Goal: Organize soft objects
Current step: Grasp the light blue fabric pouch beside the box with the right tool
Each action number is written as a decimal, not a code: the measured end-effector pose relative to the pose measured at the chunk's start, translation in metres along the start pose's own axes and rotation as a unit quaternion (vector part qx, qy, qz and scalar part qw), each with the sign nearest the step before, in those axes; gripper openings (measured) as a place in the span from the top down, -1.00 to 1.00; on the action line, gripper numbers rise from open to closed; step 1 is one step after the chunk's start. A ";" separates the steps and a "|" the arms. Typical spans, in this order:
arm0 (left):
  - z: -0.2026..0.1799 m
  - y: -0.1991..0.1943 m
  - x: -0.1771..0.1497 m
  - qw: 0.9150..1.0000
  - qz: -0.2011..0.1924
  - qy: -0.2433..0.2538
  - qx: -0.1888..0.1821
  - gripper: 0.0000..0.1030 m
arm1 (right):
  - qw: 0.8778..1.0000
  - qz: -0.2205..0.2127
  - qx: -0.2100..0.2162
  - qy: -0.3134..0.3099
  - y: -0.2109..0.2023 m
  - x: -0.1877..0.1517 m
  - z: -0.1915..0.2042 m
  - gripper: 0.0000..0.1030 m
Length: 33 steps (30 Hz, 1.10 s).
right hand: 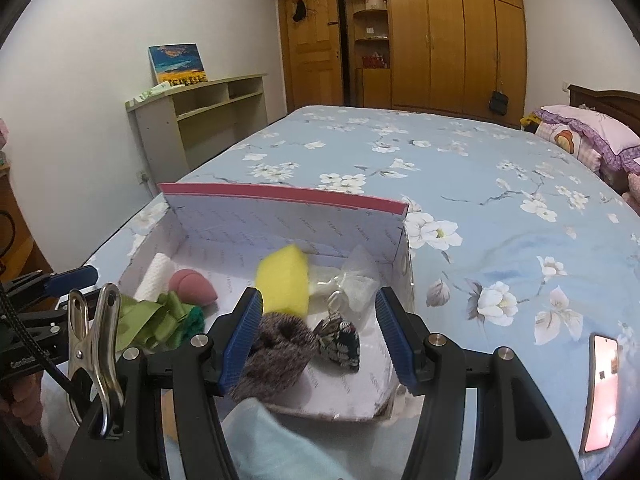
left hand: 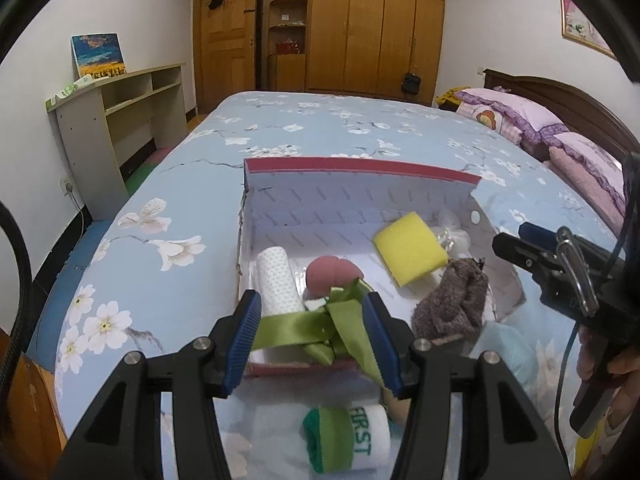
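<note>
A white box with a red rim (left hand: 360, 170) (right hand: 280, 194) lies open on the bed. Inside are a yellow sponge (left hand: 410, 252) (right hand: 284, 280), a pink sponge (left hand: 332, 276) (right hand: 192, 284), a white roll (left hand: 276, 284) (right hand: 154, 276), a clear bag (right hand: 360, 280), a dark patterned pouch (right hand: 340, 340) and a brown fuzzy piece (left hand: 452, 300) (right hand: 276, 356). My left gripper (left hand: 312, 332) (right hand: 52, 292) is shut on a green ribbon bow (left hand: 320, 324) (right hand: 156, 320) over the box's near edge. My right gripper (right hand: 320, 336) (left hand: 516, 240) is open above the brown fuzzy piece, which lies loose in the box.
A white sock marked FIRST with a green cuff (left hand: 352, 440) and a light blue cloth (right hand: 272, 440) lie before the box. A phone (right hand: 600, 392) rests on the floral bedspread (right hand: 480, 184) at right. Pillows (left hand: 520, 120), a shelf unit (left hand: 120, 112) and wardrobes stand around.
</note>
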State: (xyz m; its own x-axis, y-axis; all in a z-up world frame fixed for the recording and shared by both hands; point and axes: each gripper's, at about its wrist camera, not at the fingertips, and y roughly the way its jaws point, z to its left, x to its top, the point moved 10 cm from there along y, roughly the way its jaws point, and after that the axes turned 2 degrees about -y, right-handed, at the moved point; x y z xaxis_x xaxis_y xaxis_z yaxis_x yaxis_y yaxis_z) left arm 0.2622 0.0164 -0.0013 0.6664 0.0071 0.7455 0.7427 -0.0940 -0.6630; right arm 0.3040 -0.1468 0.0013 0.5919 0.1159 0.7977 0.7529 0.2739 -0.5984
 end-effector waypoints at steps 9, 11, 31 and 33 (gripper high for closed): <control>-0.003 -0.019 -0.016 1.000 0.001 0.000 -0.006 -0.08 | 1.000 -0.001 0.006 0.001 -0.025 -0.016 0.008 -0.17; -0.003 -0.024 -0.021 1.000 0.000 0.000 -0.006 -0.08 | 1.000 0.000 0.007 0.002 -0.030 -0.020 0.008 -0.17; -0.010 -0.032 -0.069 0.999 0.024 -0.025 -0.019 -0.08 | 1.000 0.022 0.017 0.008 -0.056 -0.082 0.010 -0.17; -0.011 -0.029 -0.074 0.999 0.031 -0.027 -0.020 -0.08 | 0.999 0.028 0.016 0.000 -0.054 -0.089 0.011 -0.17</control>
State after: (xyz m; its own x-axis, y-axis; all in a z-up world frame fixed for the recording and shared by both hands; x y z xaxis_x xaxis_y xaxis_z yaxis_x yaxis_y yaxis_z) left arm 0.1905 0.0079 -0.0368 0.7141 0.0545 0.6979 0.6978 -0.1350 -0.7035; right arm 0.2071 -0.1613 -0.0363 0.6322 0.1327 0.7634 0.7091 0.2981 -0.6391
